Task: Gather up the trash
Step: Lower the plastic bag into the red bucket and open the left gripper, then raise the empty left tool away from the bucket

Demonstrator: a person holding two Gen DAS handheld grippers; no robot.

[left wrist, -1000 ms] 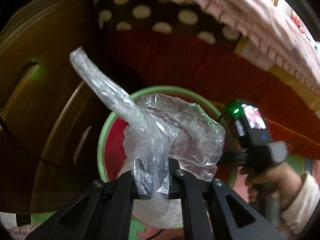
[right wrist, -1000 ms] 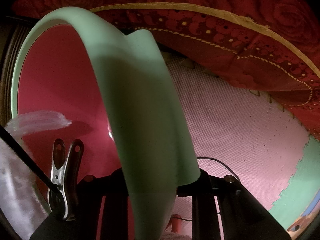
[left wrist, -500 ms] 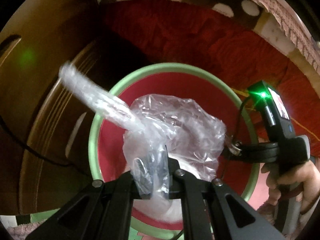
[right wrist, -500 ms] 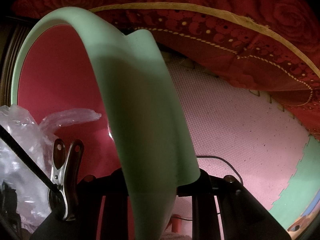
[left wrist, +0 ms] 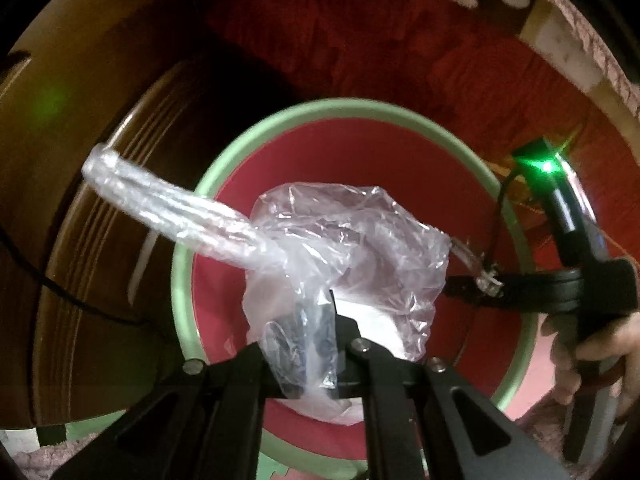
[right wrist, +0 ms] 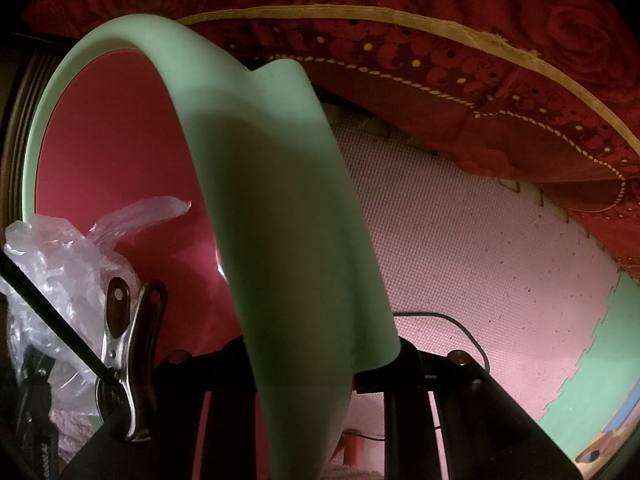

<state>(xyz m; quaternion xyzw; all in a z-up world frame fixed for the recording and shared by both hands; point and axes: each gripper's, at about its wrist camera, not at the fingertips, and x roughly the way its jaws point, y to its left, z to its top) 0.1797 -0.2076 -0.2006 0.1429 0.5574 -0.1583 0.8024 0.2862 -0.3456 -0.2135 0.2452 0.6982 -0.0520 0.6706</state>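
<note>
Pinching plastic bag point(left wrist: 344, 256) in my left gripper point(left wrist: 308, 344), right above bin point(left wrist: 192, 248); right gripper point(right wrist: 316, 364) squeezes bin rim.

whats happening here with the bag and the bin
A person is collecting trash with a handheld gripper in each hand. The left gripper is shut on a crumpled clear plastic bag and holds it over the open mouth of a bin with a green rim and red inside. The right gripper clamps the bin's rim, holding it tilted toward the bag. The bag has not been let go yet.
</note>
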